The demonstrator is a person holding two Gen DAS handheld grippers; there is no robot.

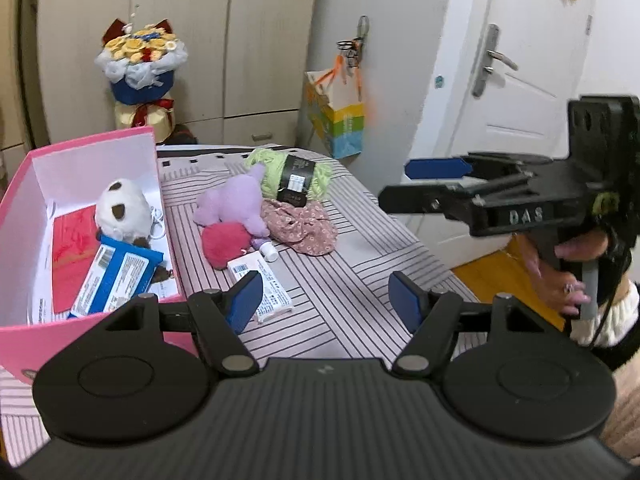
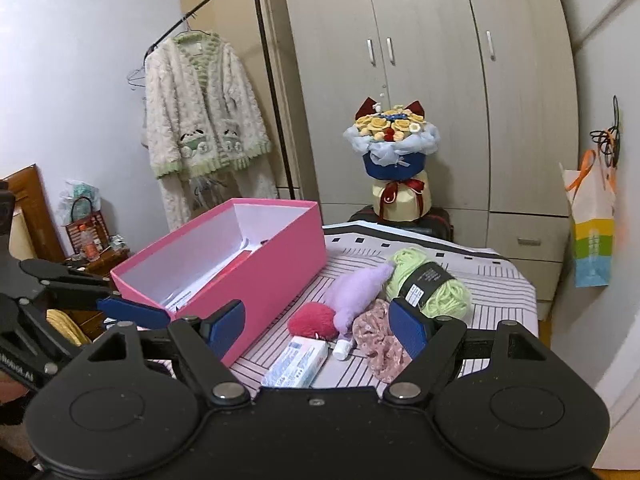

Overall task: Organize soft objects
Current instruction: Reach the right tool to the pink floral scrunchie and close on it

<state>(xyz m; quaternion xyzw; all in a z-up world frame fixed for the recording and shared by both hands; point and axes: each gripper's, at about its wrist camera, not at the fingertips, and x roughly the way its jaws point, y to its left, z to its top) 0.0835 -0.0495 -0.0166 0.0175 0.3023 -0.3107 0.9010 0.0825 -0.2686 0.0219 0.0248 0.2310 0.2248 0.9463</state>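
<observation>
Tissue pack just beyond left jaws

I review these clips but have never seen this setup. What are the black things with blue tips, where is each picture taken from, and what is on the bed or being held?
No robot here: a person holds hand-held tongs in each hand, each carrying a camera that looks along its blue fingers. One picture looks out from the left tongs, the other from the right tongs. Both stand open and hold nothing.

On the striped bed lie a purple plush, a red plush, green yarn, a floral cloth, a small white bottle and a flat packet. Beside them, the pink box already holds a white-and-brown plush and a blue packet.
</observation>
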